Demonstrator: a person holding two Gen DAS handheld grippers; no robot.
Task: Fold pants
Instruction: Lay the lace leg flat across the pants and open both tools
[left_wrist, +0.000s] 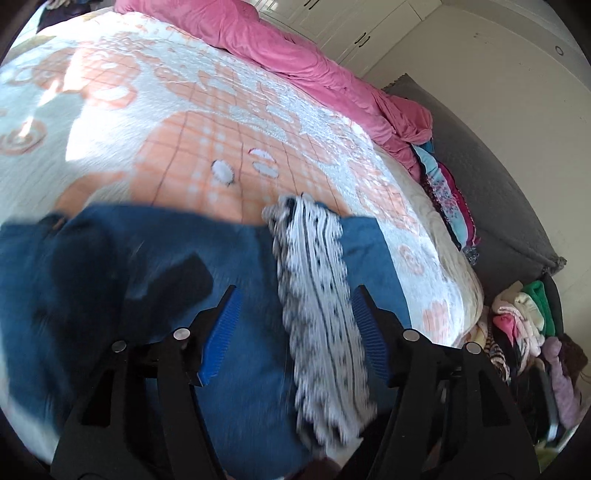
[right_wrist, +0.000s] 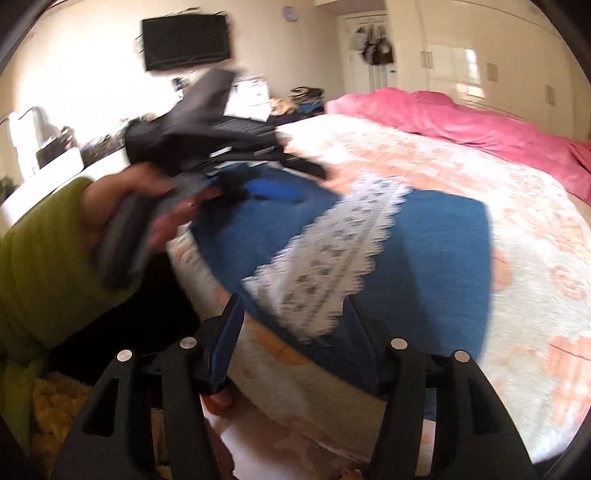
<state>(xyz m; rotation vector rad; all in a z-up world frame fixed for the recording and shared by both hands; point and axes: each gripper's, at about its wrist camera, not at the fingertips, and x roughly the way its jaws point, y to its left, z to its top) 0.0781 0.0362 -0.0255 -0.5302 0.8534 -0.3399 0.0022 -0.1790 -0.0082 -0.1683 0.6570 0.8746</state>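
Note:
Blue pants (left_wrist: 229, 258) with a white lace stripe (left_wrist: 317, 295) lie folded on the bed, near its front edge. My left gripper (left_wrist: 295, 317) is open just above them, its blue pads either side of the lace stripe. In the right wrist view the pants (right_wrist: 424, 251) and lace stripe (right_wrist: 332, 251) lie ahead. My right gripper (right_wrist: 291, 317) is open and empty over the pants' near edge. The left gripper (right_wrist: 280, 181) shows there too, held by a hand in a green sleeve (right_wrist: 44, 258) over the pants' far left end. Both views are blurred.
The bed has a white and orange blanket (left_wrist: 184, 129) and a pink duvet (left_wrist: 295, 55) along its far side. Piled clothes (left_wrist: 524, 325) lie on the floor at the right. A wall TV (right_wrist: 184, 40) and a cluttered desk (right_wrist: 55, 155) stand beyond the bed.

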